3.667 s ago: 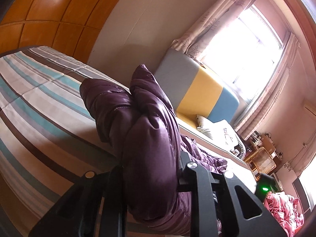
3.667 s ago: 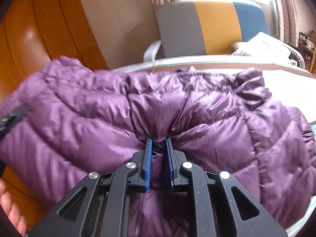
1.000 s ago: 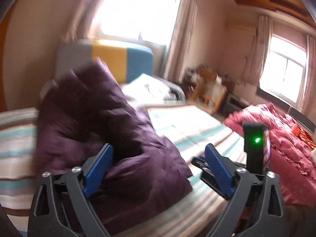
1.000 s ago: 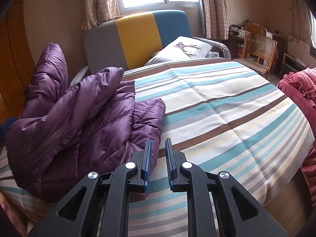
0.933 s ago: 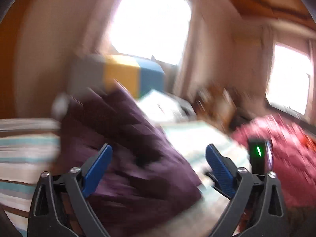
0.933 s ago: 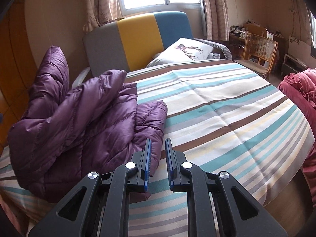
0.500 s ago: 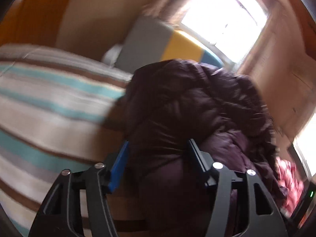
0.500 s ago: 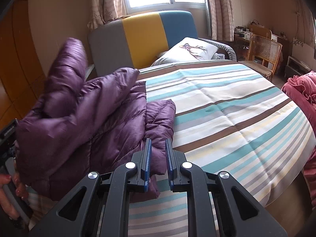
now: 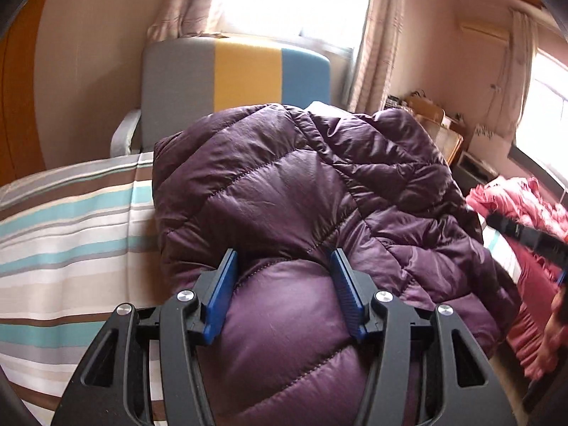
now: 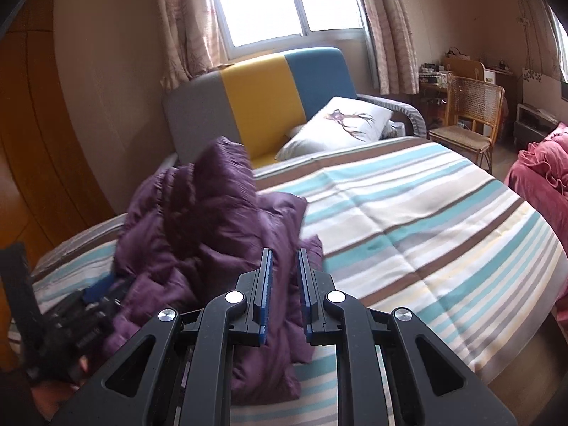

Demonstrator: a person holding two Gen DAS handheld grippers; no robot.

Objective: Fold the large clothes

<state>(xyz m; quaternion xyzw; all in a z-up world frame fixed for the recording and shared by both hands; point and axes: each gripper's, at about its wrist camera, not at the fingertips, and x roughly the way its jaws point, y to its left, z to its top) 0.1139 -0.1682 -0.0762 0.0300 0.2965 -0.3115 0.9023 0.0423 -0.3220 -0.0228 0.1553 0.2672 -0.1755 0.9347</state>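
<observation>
My left gripper [image 9: 284, 284] has its fingers clamped around a puffy fold of the purple down jacket [image 9: 301, 184], heaped at the striped bed's [image 10: 426, 220] left edge, while my right gripper [image 10: 284, 291] hovers above it, fingers nearly together, grasping nothing.

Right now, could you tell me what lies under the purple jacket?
The purple jacket rests on the striped bedspread, which shows all around it. Whatever lies directly beneath the bundle is covered.

A purple quilted down jacket [image 9: 291, 191] was heaped in a bunched, puffy mound near the bed's [image 10: 426, 220] left edge, one padded fold being clamped, one part raised toward the headboard end.
</observation>
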